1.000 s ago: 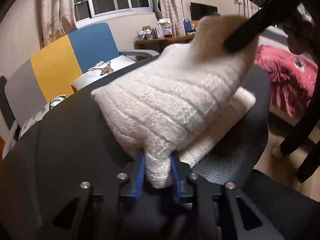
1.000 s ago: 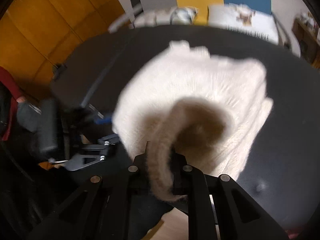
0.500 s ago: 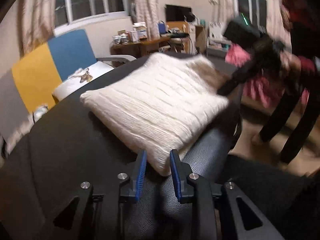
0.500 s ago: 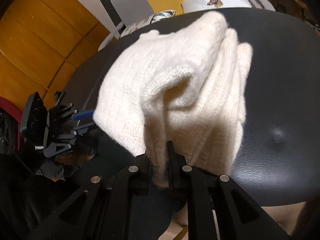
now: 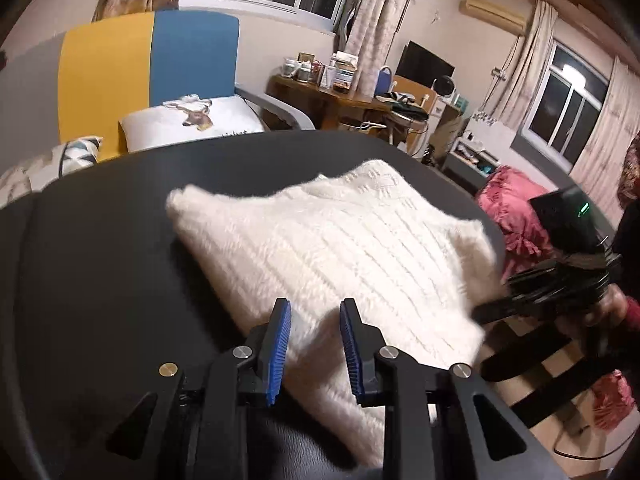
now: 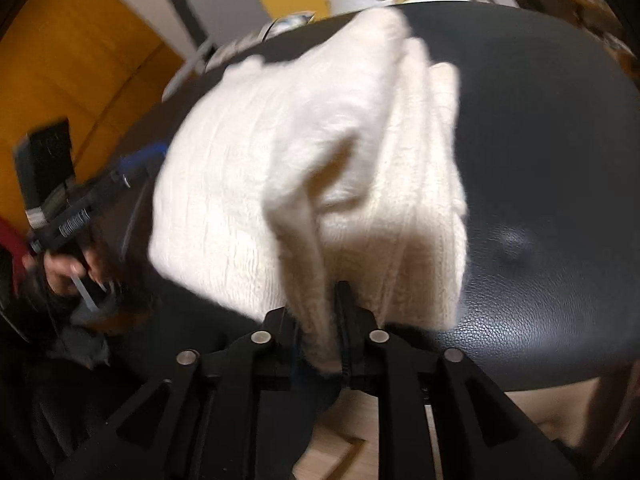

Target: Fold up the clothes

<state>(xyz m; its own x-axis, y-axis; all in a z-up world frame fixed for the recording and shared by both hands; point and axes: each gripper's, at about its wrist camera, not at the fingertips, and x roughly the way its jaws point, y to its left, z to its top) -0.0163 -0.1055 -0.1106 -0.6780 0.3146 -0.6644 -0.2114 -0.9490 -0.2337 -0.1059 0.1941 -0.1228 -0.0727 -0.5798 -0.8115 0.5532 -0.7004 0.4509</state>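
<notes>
One sweater [image 6: 304,168] fold sits between the opening right claw [image 6: 320,320]

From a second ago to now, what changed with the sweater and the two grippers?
The left gripper let go of the white sweater and drew back, open. The right gripper carried its raised corner down onto the fold; its jaws are opening, knit still between them. The sweater stayed on the black table.

Cream ribbed-knit sweater [image 5: 340,252] on black table [image 5: 100,260]; blue-padded fingers [image 5: 280,344]; yellow-and-blue chair [image 5: 148,68]
</notes>
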